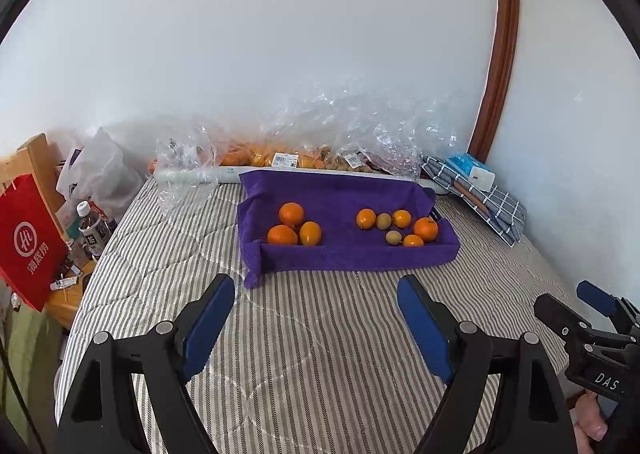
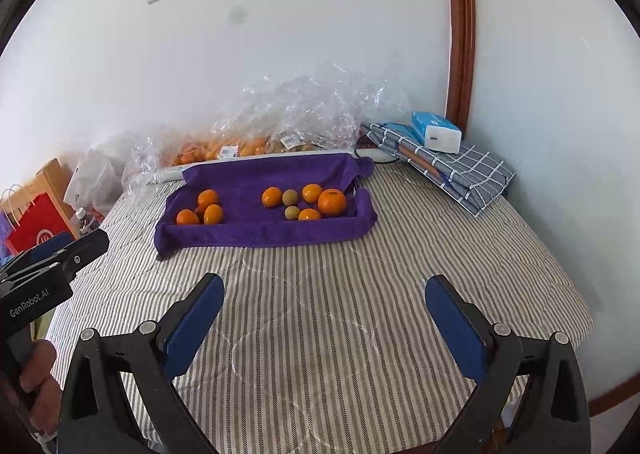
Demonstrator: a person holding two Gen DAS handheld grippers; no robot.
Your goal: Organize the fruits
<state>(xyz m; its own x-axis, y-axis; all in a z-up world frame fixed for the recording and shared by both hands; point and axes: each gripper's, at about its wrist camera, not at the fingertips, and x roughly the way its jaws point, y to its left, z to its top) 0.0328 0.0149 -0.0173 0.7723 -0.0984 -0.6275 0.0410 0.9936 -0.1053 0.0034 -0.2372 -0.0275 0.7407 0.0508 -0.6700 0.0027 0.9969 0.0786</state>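
A purple towel (image 1: 340, 189) (image 2: 248, 173) lines a shallow tray on the striped bed. Its left part holds three oranges (image 1: 291, 213) (image 2: 208, 198). Its right part holds several oranges (image 1: 425, 229) (image 2: 332, 201) mixed with two small greenish-brown fruits (image 1: 384, 220) (image 2: 290, 197). My left gripper (image 1: 316, 296) hangs open over the bare bedding in front of the tray, with nothing between its blue pads. My right gripper (image 2: 325, 294) is open too, equally short of the tray and holding nothing. Each gripper appears at the edge of the other's view.
Crinkled clear plastic bags of fruit (image 1: 280, 157) (image 2: 240, 145) lie along the wall behind the tray. A folded checked cloth (image 1: 492, 205) (image 2: 460, 169) with a blue tissue pack (image 2: 436, 131) sits at the right. A red bag (image 1: 28, 242) and bottles (image 1: 90, 225) stand left of the bed.
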